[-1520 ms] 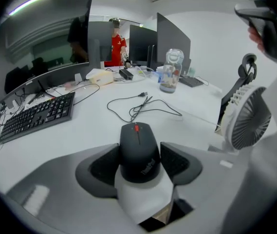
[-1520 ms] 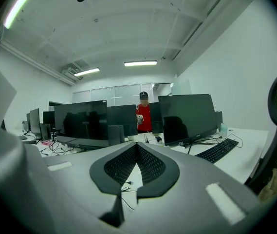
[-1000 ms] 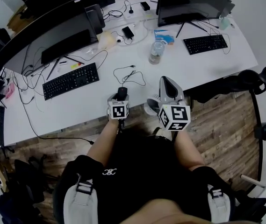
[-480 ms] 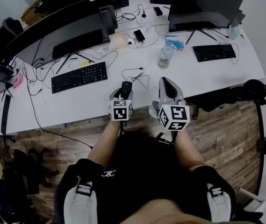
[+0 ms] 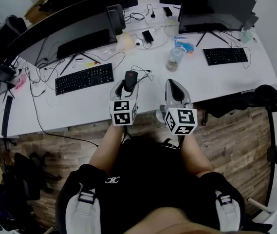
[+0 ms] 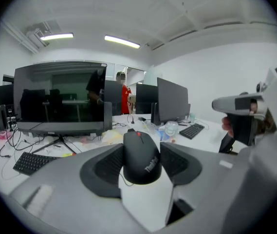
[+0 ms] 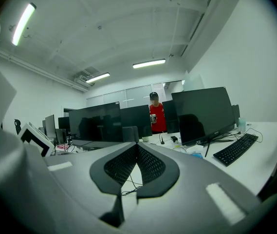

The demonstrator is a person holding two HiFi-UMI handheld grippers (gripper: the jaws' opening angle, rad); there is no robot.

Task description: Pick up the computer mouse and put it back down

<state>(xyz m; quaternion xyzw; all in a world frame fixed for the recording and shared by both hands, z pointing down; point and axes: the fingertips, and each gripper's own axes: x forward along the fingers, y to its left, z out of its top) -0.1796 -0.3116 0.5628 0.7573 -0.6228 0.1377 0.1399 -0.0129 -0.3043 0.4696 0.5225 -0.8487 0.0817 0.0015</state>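
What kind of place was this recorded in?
Most likely a shared, open-plan office: a long white desk carries several monitors and keyboards, an office chair stands beside it, and strip lights run along the ceiling.

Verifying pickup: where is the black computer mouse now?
The black computer mouse is gripped in the left tongs, left of centre in the head view, above the white desk, right of the black keyboard.

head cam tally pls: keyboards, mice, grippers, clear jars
Keyboards: 2 (left keyboard, right keyboard)
Mice: 1 (computer mouse, held in the left gripper)
Grippers: 2 (left gripper, right gripper)
Clear jars: 1 (clear jar)
Total: 6
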